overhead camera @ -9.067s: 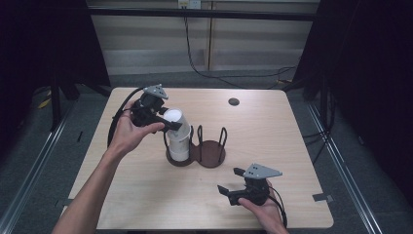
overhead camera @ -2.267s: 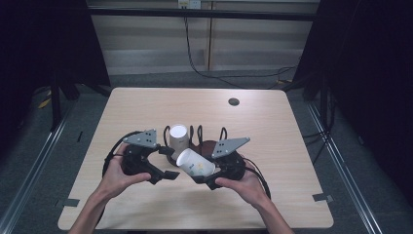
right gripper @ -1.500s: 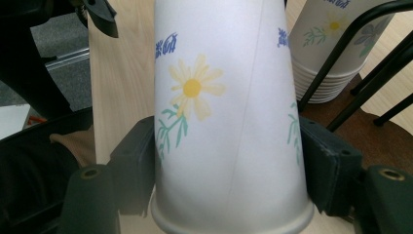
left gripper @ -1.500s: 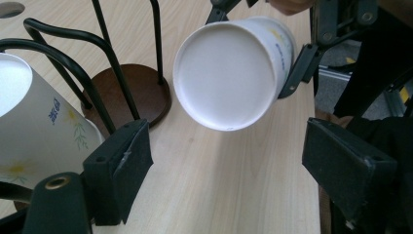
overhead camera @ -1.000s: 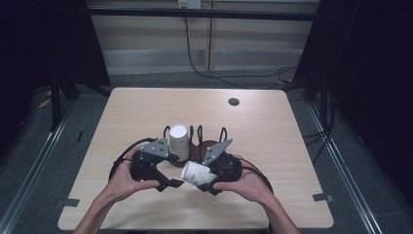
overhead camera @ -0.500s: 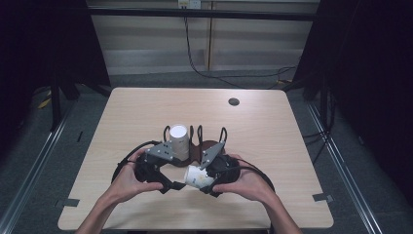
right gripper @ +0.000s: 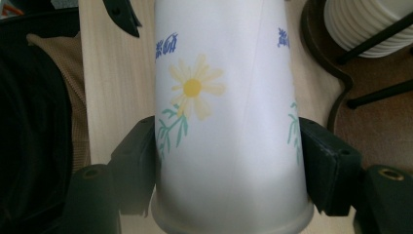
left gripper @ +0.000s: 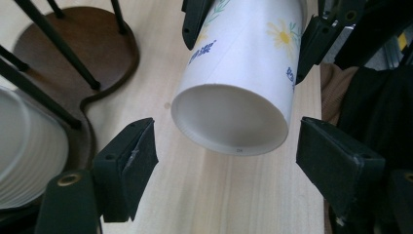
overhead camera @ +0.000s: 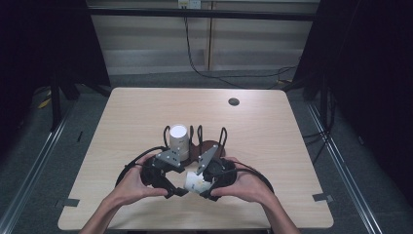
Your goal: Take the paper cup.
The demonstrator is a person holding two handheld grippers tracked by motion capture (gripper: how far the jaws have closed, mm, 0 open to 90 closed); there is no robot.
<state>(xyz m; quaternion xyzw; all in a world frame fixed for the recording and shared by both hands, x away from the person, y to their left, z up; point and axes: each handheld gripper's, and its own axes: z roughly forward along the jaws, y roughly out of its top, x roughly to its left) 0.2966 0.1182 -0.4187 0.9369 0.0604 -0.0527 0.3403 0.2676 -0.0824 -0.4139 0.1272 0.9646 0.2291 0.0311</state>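
A white paper cup (overhead camera: pixel 193 183) printed with daisies is held lying level over the table's front middle. My right gripper (overhead camera: pixel 204 187) is shut on the cup (right gripper: pixel 224 122) across its body, pads pressing both sides (right gripper: pixel 229 161). My left gripper (overhead camera: pixel 176 189) faces the cup's base (left gripper: pixel 234 122). Its jaws have just been closing and stand on either side of that end (left gripper: pixel 226 146), with a gap at each pad. Behind stands a stack of white cups (overhead camera: pixel 178 139) in a brown holder (overhead camera: pixel 210 146) with black posts.
The cup stack (left gripper: pixel 24 146) and holder base (left gripper: pixel 73 48) lie just left of the left jaws, and at the upper right (right gripper: pixel 370 117) beside the right jaws. A small dark disc (overhead camera: pixel 234 101) sits at the table's back right. Cables trail beside both hands.
The two grippers have drawn closer together near the table's front. The left gripper's jaws have narrowed around the cup's base end. The right gripper keeps its grip on the cup.
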